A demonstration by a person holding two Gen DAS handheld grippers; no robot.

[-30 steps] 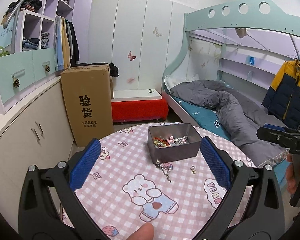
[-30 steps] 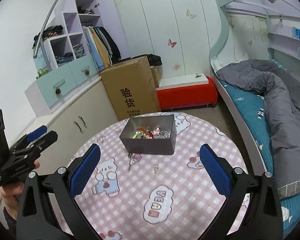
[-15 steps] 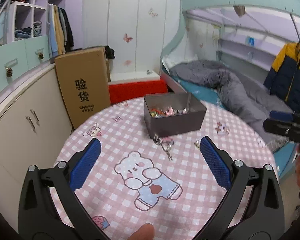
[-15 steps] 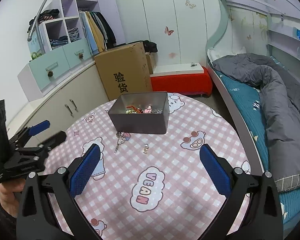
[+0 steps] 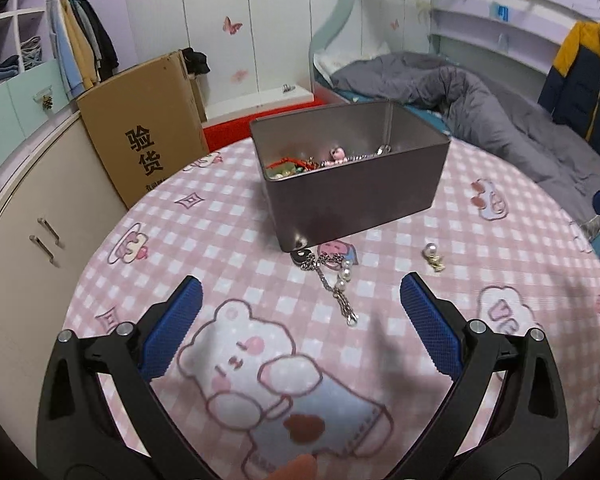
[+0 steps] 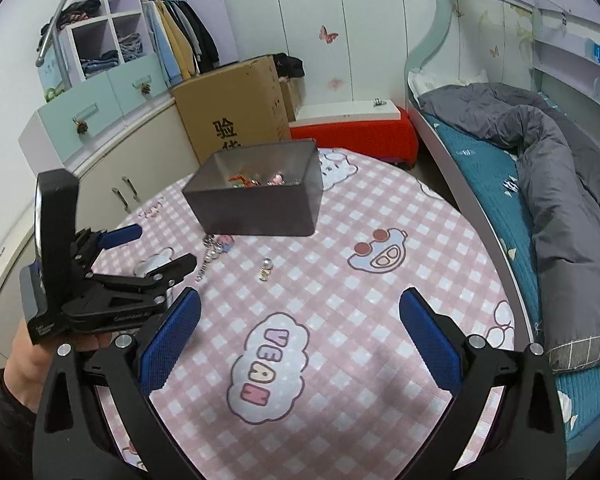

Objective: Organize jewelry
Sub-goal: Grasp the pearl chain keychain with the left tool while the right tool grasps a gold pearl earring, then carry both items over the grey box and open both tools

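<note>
A grey metal box [image 5: 352, 188] with several jewelry pieces inside stands on the round table; it also shows in the right wrist view [image 6: 256, 200]. In front of it lie a pearl-and-chain charm piece [image 5: 336, 276] [image 6: 214, 252] and a small pearl earring [image 5: 433, 255] [image 6: 266, 269]. My left gripper [image 5: 300, 312] is open and empty, just short of the chain piece; it also shows in the right wrist view [image 6: 156, 248]. My right gripper [image 6: 298, 320] is open and empty, over the table nearer than the earring.
The table wears a pink checked cloth [image 5: 236, 240] with cartoon prints. A cardboard box [image 5: 144, 124] and cabinets [image 5: 24, 216] stand at the left. A red bench [image 6: 352, 132] is behind, a bunk bed with grey duvet [image 6: 548, 152] at the right.
Both grippers have moved forward and down towards the table. The box and the loose pieces now look much closer in the left wrist view. The left gripper has come over the table's edge.
</note>
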